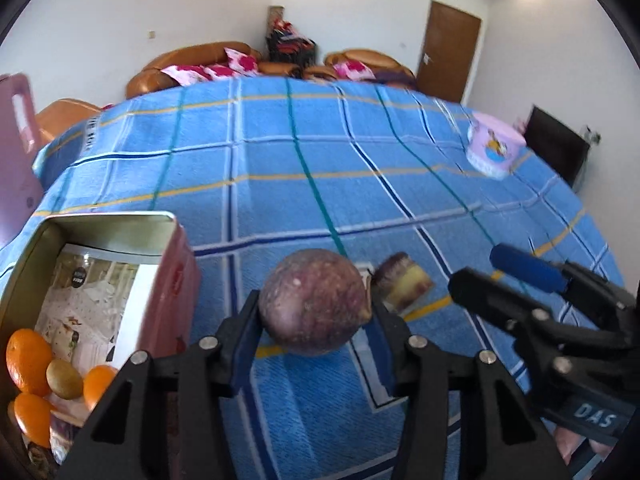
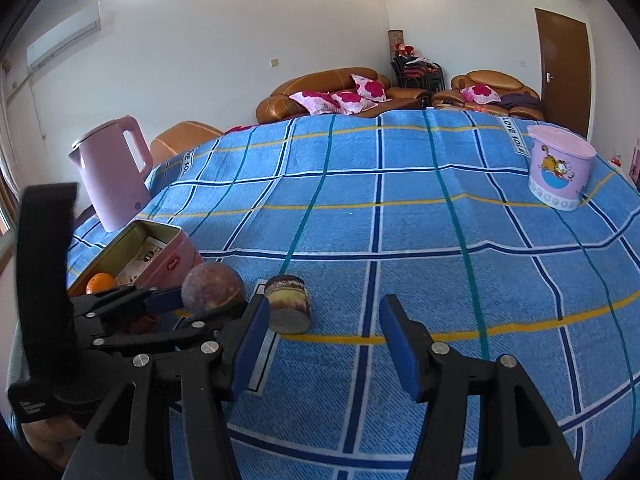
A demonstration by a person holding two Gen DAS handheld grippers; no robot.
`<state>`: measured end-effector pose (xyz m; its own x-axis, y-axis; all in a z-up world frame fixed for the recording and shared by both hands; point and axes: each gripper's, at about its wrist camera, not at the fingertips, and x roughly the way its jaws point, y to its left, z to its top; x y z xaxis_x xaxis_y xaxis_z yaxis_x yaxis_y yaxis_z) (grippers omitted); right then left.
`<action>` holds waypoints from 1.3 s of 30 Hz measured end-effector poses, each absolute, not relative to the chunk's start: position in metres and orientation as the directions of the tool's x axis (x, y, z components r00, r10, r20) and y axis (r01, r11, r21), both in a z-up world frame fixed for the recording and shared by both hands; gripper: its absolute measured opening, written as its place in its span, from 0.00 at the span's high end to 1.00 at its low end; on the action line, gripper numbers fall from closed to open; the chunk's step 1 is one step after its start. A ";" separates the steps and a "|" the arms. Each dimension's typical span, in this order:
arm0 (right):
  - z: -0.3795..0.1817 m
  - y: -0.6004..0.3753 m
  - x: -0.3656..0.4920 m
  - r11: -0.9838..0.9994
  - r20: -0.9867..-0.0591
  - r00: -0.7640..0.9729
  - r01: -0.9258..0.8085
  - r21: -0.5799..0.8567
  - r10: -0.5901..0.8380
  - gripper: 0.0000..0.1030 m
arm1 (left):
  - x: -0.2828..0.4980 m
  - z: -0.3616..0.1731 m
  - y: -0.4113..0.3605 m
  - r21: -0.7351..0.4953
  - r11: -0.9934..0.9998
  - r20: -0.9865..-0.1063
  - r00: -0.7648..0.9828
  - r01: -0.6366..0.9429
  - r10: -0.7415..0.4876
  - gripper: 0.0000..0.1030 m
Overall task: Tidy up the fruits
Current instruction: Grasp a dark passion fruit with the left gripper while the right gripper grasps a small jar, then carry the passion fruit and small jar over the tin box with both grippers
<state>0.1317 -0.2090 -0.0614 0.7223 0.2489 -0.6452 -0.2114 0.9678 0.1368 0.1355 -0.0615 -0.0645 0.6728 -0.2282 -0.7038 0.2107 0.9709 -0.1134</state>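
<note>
A: Gripping a round purple fruit (image 1: 314,302) between both fingers, the left gripper (image 1: 316,320) holds it above the blue checked cloth (image 1: 280,168).

B: And the tin?

A: The open pink tin (image 1: 176,268) sits just left of that gripper, with oranges (image 1: 28,360) and a kiwi (image 1: 64,378) inside. The right gripper (image 2: 324,334) stands spread apart, holding nothing, a small jar (image 2: 288,304) ahead of its left finger.
</note>
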 end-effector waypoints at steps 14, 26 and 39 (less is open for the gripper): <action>-0.082 -0.195 0.161 0.949 -0.718 0.626 -0.266 0.169 0.304 0.43 | 0.141 -0.069 -0.036 -0.196 0.975 -0.700 0.681 0.107 -0.215 0.50; -0.091 -0.183 0.166 0.931 -0.750 0.569 -0.322 0.173 0.336 0.66 | 0.143 -0.069 -0.036 -0.185 0.979 -0.709 0.677 0.091 -0.197 0.50; -0.077 -0.189 0.154 0.928 -0.684 0.637 -0.326 0.180 0.357 0.66 | 0.136 -0.063 -0.034 -0.176 0.980 -0.677 0.712 0.089 -0.186 0.50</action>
<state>0.1542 -0.1886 -0.0772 0.6369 0.3565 -0.6836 -0.3260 0.9280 0.1803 0.1360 -0.0345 -0.0630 0.7123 -0.1863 -0.6767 0.0892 0.9803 -0.1759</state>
